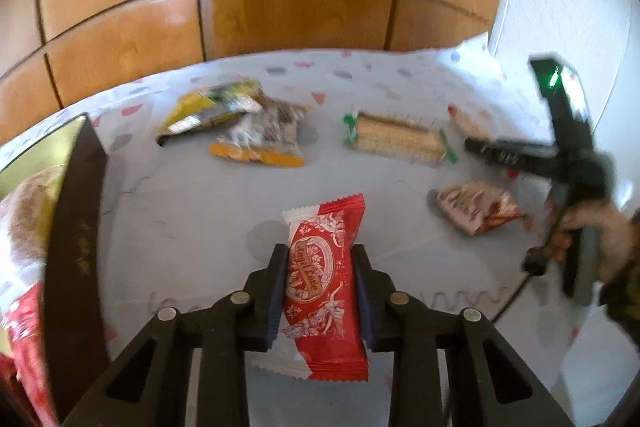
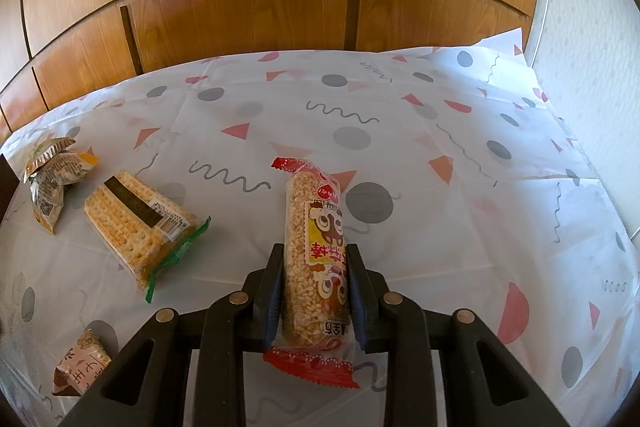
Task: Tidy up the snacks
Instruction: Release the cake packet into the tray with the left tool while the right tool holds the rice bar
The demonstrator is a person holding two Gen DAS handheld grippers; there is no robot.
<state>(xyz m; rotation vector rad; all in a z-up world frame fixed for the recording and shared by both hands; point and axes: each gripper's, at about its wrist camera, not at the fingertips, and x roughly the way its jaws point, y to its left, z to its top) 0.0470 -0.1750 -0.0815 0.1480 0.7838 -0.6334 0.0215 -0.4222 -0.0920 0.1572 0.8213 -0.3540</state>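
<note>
My left gripper (image 1: 320, 257) is shut on a red and white snack packet (image 1: 322, 287), held lengthwise between the pads above the table. My right gripper (image 2: 315, 255) is shut on a long puffed-rice bar in a clear wrapper with red ends (image 2: 312, 259). From the left wrist view the right gripper (image 1: 476, 145) shows at the right with a hand on its handle. A cracker pack with green ends (image 1: 396, 139) (image 2: 140, 231), a yellow and an orange packet (image 1: 240, 123) (image 2: 52, 183) and a small brown-red packet (image 1: 476, 207) (image 2: 80, 363) lie on the cloth.
A dark box (image 1: 76, 227) with a gold inside stands at the left and holds snacks. The table wears a white cloth (image 2: 400, 155) with grey dots and red triangles. Wooden panels (image 2: 240, 7) rise behind it; a white wall (image 2: 588, 47) is at the right.
</note>
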